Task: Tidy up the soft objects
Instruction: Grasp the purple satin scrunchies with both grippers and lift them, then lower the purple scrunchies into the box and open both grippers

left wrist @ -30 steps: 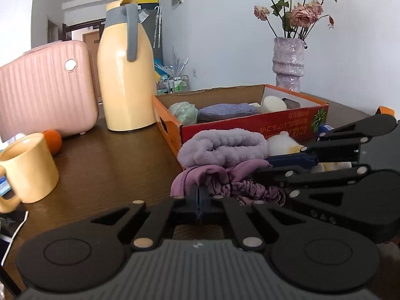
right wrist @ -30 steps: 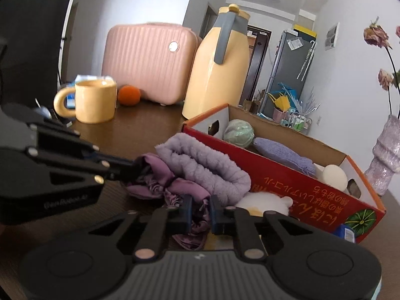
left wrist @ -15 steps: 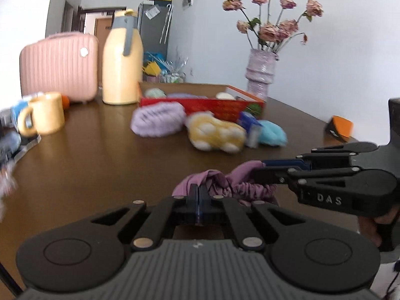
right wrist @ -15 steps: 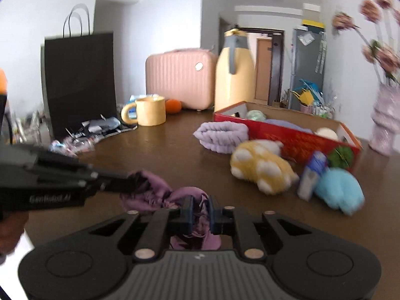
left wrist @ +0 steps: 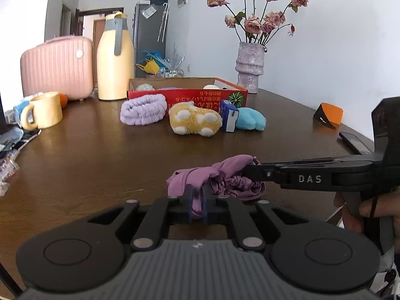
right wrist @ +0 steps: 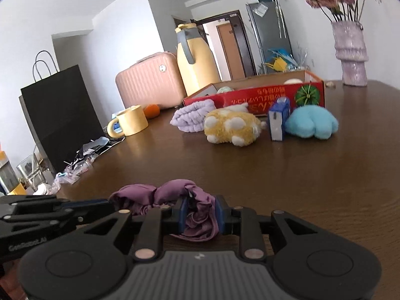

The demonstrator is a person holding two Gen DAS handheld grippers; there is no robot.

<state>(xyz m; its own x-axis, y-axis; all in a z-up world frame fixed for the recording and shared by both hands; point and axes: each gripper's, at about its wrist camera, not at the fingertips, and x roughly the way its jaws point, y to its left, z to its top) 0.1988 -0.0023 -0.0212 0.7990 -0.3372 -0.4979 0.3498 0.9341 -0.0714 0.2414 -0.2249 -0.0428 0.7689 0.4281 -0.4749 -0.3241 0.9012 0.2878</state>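
Both claws, left claw and right claw, clamped on purple cloth; three soft items outside red box.

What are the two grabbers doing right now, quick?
Left gripper: shut on the purple cloth.
Right gripper: shut on the same purple cloth, other end.

Left gripper and right gripper both clamped on purple satin scrunchie, low over table.
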